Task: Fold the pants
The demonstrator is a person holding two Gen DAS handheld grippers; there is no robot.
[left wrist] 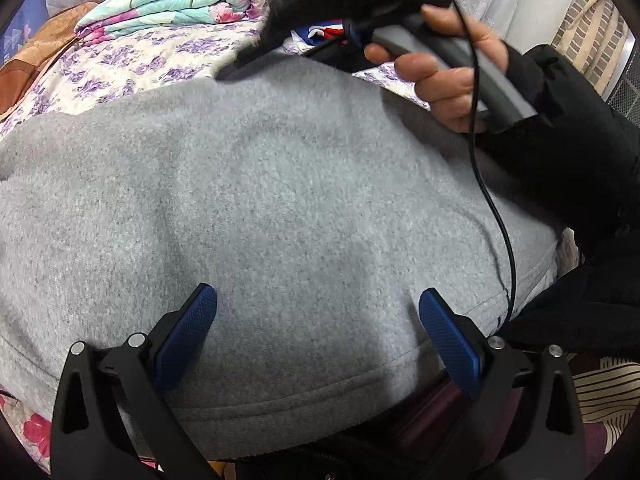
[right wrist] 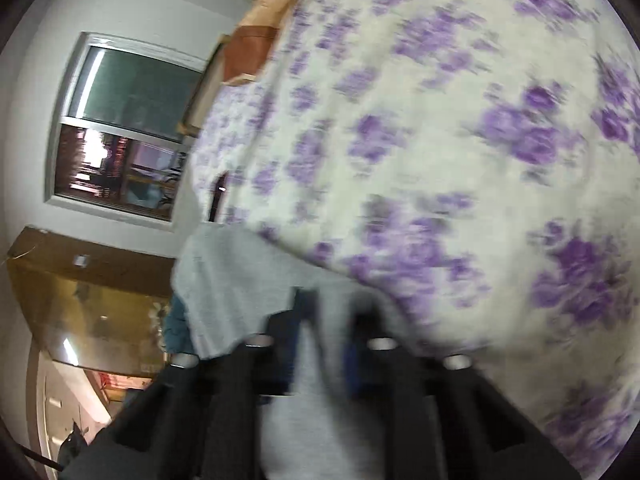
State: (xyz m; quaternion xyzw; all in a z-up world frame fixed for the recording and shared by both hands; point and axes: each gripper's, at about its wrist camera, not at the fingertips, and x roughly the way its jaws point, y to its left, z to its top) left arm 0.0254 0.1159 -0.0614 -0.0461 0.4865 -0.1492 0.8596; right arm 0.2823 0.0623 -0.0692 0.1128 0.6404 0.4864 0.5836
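Note:
Grey fleece pants [left wrist: 260, 200] lie spread over the bed and fill the left wrist view, with a hemmed edge at the near side. My left gripper [left wrist: 318, 304] is open, its blue pads [left wrist: 188, 332] just above the fabric and holding nothing. The right gripper's body [left wrist: 352, 4], held by a hand, hovers over the far edge of the pants. In the blurred right wrist view my right gripper [right wrist: 324, 320] is shut on a fold of the grey pants [right wrist: 236, 280] and holds it above the bed.
The bed has a white sheet with purple flowers [right wrist: 460, 140]. A folded floral quilt [left wrist: 172, 4] lies at the far left. A black-sleeved arm [left wrist: 560, 152] and a cable [left wrist: 492, 208] cross the right side. A window [right wrist: 128, 128] and wall are beyond the bed.

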